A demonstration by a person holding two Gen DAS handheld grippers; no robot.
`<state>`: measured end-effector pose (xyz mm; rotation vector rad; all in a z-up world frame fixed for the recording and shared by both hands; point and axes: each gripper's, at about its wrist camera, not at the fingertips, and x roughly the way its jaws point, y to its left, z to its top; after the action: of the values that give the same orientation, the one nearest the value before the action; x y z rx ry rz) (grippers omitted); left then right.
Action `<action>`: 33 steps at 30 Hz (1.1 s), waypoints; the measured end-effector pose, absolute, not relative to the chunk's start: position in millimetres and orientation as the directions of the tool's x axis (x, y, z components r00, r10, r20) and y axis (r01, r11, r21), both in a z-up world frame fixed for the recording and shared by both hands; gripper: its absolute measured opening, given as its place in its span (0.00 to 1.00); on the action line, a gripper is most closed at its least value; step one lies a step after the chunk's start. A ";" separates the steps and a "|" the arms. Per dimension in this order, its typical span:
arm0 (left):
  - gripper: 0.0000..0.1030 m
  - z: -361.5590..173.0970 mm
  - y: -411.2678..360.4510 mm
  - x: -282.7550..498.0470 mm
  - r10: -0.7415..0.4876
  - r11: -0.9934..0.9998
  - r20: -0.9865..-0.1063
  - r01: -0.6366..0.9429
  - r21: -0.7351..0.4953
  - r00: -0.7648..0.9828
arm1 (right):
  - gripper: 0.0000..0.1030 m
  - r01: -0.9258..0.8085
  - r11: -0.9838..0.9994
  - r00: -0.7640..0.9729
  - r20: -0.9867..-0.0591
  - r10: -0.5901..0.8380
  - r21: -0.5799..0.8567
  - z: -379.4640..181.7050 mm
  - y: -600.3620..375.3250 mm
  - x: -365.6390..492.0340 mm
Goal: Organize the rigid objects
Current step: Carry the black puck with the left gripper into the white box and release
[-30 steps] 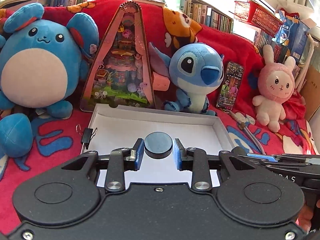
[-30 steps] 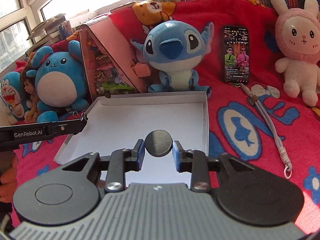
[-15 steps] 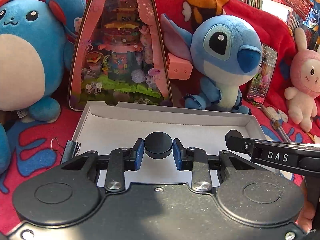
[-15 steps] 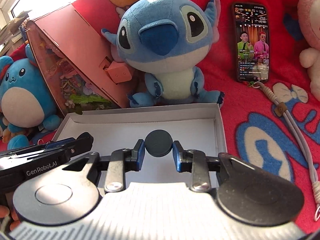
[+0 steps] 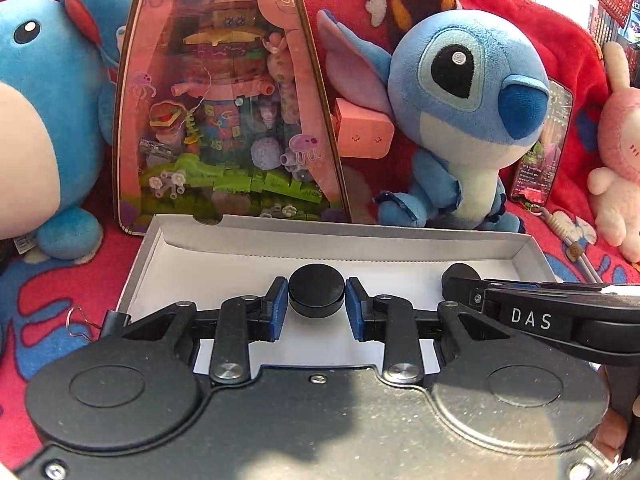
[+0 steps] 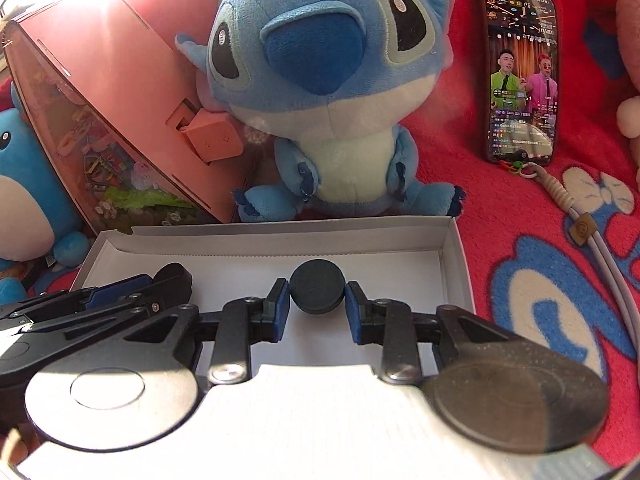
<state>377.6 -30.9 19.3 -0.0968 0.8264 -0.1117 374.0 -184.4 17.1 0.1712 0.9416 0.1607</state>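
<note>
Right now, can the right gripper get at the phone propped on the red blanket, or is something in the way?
Probably not yet. The right gripper is shut on a black disc over the white box, so it is occupied. Otherwise the way looks free: only bare red blanket lies between the box and the phone.

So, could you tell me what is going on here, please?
A person is working with two handheld grippers over a shallow white box on a red blanket. The left gripper is shut on a black disc, and the right gripper is shut on a second disc. Both discs are held above the box floor, not yet set down.
</note>
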 end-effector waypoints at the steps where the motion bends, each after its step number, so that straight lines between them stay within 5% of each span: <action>1: 0.29 18.1 -29.8 378.9 -0.132 0.990 -0.729 0.056 -0.128 0.672 | 0.34 -0.060 0.975 0.578 -0.789 0.208 0.214 15.8 -184.9 375.3; 22: 0.30 8.9 -26.8 393.7 -0.108 0.991 -0.737 0.016 -0.131 0.667 | 0.35 -0.078 0.977 0.579 -0.789 0.208 0.201 11.6 -181.3 389.4; 26: 0.42 9.9 -27.5 392.5 -0.103 0.993 -0.742 0.023 -0.118 0.663 | 0.39 -0.076 0.977 0.582 -0.787 0.205 0.198 12.1 -180.3 388.0; 28: 0.46 11.2 -28.6 390.2 -0.084 0.995 -0.745 0.016 -0.098 0.662 | 0.54 -0.075 0.974 0.582 -0.784 0.215 0.212 12.8 -181.9 385.9; 33: 0.53 15.4 -28.7 378.7 -0.070 0.997 -0.739 0.022 -0.075 0.670 | 0.60 -0.072 0.969 0.594 -0.770 0.231 0.236 16.7 -186.7 376.9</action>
<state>378.7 -28.7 15.4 -0.0614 0.8356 -0.0518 376.9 -186.7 16.7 0.1873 0.9193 0.1771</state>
